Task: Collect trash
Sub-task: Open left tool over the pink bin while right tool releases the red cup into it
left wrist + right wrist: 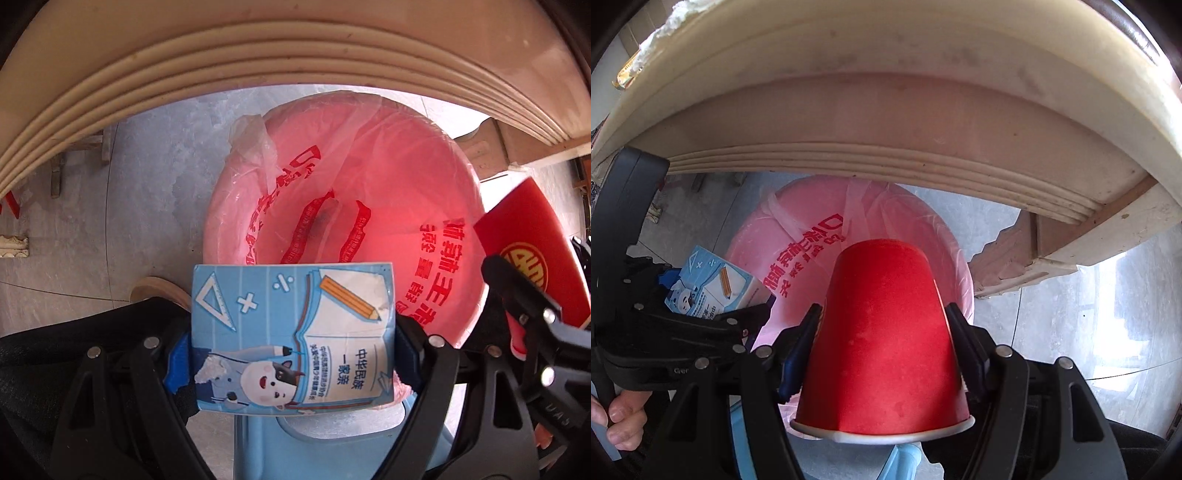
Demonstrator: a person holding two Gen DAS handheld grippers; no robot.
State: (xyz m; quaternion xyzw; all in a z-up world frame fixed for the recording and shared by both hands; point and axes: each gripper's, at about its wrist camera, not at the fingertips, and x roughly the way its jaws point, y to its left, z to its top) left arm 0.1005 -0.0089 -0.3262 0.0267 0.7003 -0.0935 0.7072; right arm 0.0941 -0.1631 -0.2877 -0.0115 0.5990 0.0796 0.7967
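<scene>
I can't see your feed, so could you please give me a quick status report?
Left gripper shut on blue milk carton. Right gripper holding red paper cup. Both over pink-lined bin. Nothing in the way.

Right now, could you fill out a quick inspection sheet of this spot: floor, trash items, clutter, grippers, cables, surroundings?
Surface: grey floor, bare where visible.
Job's things: blue carton and red paper cup, both above the pink-lined bin; the bin looks nearly empty.
Clutter: nothing seen.
Grippers: left gripper clamped on the carton; right gripper holds the cup upside down.
Cables: nothing seen.
Surroundings: cream table edge overhead; light blue plastic object below, unidentified.
</scene>
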